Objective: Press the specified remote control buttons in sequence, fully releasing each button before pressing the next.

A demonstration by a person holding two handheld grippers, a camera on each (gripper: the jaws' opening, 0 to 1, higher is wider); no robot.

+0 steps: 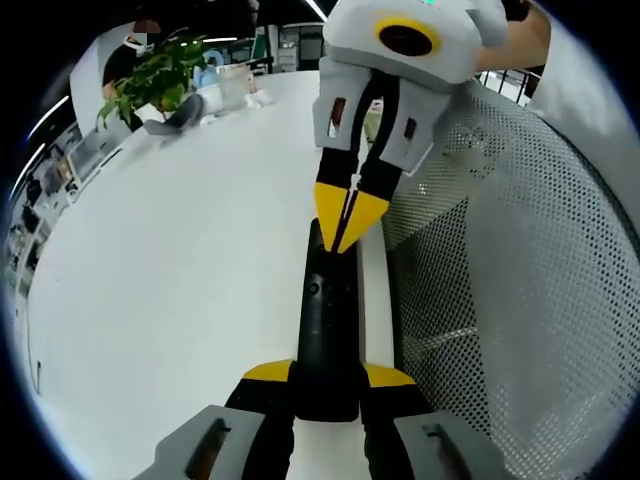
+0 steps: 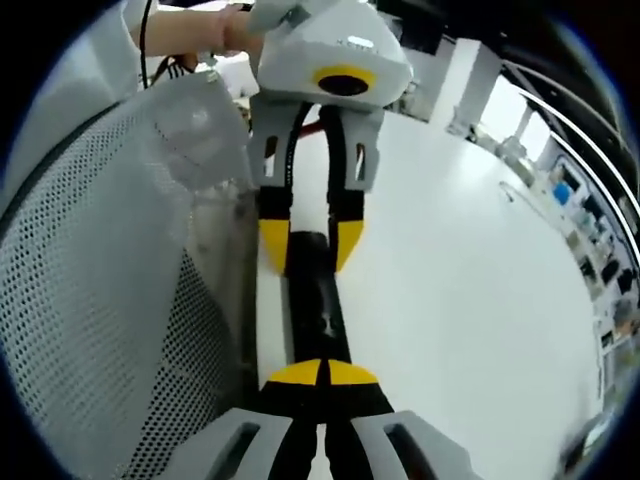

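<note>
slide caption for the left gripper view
Left gripper clamps a black remote while the right gripper presses it with shut tips.

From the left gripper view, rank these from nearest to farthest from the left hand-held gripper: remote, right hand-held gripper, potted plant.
1. Remote: clamped between the left hand-held gripper jaws.
2. Right hand-held gripper: tips shut, on the remote's far end.
3. Potted plant: far across the white table, upper left.

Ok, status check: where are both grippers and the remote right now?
Left gripper shut on remote, holding its near end. Right gripper shut, tips down on remote's far end. Perforated screen close alongside; not blocking.
</note>
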